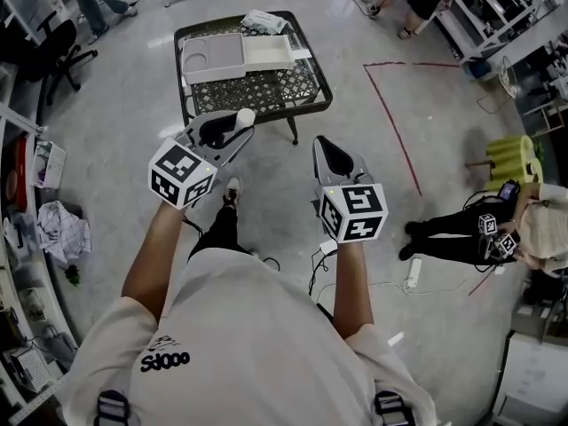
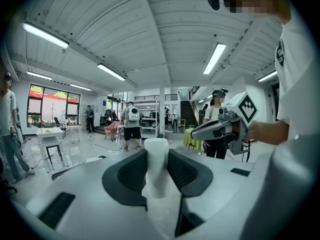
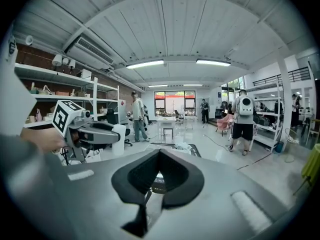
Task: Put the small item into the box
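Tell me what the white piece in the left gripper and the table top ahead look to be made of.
White piece: probably foam or soft matte plastic. Its surface is dull and shine-free, and it seems narrowed where the left gripper presses it.
Table top: likely black-painted metal, since it is an open lattice mesh on thin dark legs.

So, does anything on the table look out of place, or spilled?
Nothing is spilled. Only a crumpled white bag looks out of place: it lies at the table's far edge, behind the white box.
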